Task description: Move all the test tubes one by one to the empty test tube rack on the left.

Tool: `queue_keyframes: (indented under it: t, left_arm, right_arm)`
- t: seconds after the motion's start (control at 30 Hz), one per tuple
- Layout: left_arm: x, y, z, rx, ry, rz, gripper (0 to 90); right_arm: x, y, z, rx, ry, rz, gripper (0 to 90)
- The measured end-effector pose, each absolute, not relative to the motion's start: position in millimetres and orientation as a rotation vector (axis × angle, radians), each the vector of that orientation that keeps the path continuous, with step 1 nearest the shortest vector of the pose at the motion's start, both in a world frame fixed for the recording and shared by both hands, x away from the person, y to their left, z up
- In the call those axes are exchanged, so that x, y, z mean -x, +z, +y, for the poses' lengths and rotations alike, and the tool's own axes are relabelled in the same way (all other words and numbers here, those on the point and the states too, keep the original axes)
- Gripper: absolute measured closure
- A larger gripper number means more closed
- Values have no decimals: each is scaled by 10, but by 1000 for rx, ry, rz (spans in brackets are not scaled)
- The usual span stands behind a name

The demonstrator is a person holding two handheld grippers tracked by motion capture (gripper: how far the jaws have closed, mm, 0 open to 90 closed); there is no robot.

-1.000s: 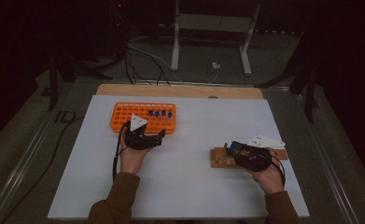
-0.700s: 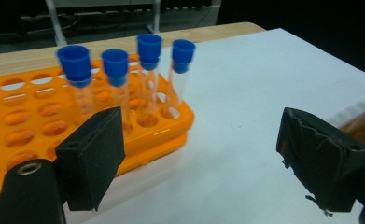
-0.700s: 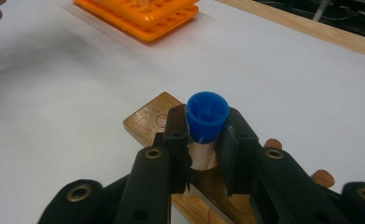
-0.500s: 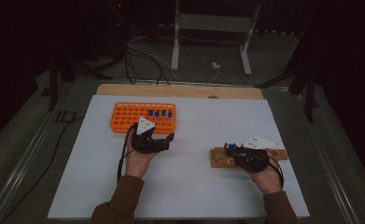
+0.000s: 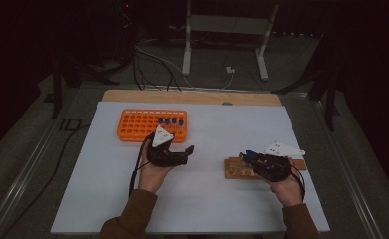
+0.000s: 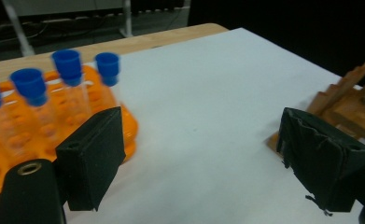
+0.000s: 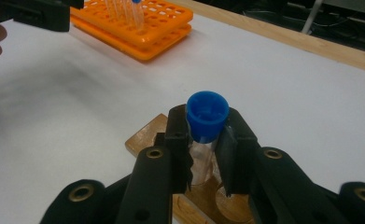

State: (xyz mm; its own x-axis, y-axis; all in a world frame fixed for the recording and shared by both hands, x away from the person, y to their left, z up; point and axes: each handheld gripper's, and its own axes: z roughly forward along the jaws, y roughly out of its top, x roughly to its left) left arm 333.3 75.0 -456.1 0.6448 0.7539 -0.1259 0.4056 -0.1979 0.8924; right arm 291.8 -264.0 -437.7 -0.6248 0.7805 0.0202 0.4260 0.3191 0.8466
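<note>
Left gripper (image 5: 182,153) jaws wide apart above the table, right gripper (image 7: 207,144) jaws clamped tight.

A clear tube with a blue screw cap (image 7: 207,115) is standing upright over the wooden block (image 5: 234,168), its lower end sitting in or just above one of the round holes — which, the frames are not making plain. The block is lying flat on the white sheet at about four o'clock from the sheet's centre, pale brown, with round sockets in its top. The orange rack (image 5: 137,124) is sitting at about ten o'clock, low and rectangular, its grid of holes mostly empty — four more blue-capped tubes (image 5: 170,121) are standing upright in a short row near its right end, well apart from the block.
</note>
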Motion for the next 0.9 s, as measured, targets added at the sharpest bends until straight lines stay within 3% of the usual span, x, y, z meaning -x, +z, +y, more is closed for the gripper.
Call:
queue_keyframes:
  t: [0.6,0.9]
  left_arm:
    - [-3121,-4330,294,-1846,389,725,169]
    - [-3013,-4273,75,-1865,359,629,174]
  right_arm:
    - [-2778,-3944,-2677,-1032,1354,2116,764]
    - [-2721,-3888,-2554,-983,1406,2142,764]
